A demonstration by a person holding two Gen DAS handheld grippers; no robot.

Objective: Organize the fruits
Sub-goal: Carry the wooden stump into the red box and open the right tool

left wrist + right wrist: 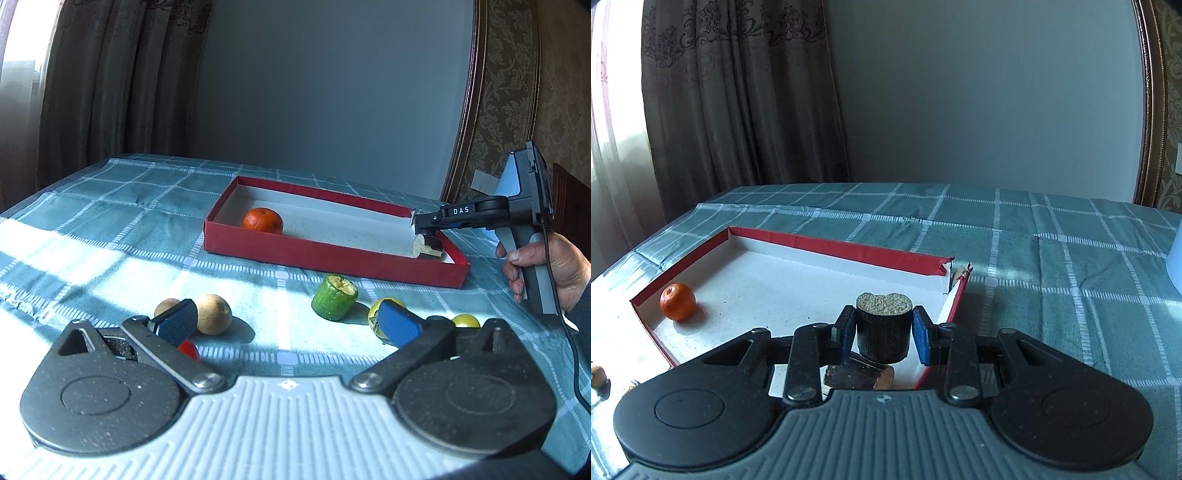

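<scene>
My right gripper (882, 334) is shut on a dark cylindrical chunk (883, 328) with a pale, grainy cut top. It holds the chunk over the near right corner of the red box (827, 245). A second dark chunk (855, 374) lies under it on the box floor. An orange (677, 301) sits in the box's left end. In the left wrist view the right gripper (424, 230) reaches into the box (332, 258) from the right, held by a hand (546, 269). My left gripper (286, 317) hangs open above the cloth, with nothing between its fingers.
On the checked tablecloth (110, 229) in front of the box lie a green cut chunk (334, 295), two tan round fruits (213, 314), a red fruit (189, 349) and two yellow-green ones (466, 320). A curtain and a wall stand behind the table.
</scene>
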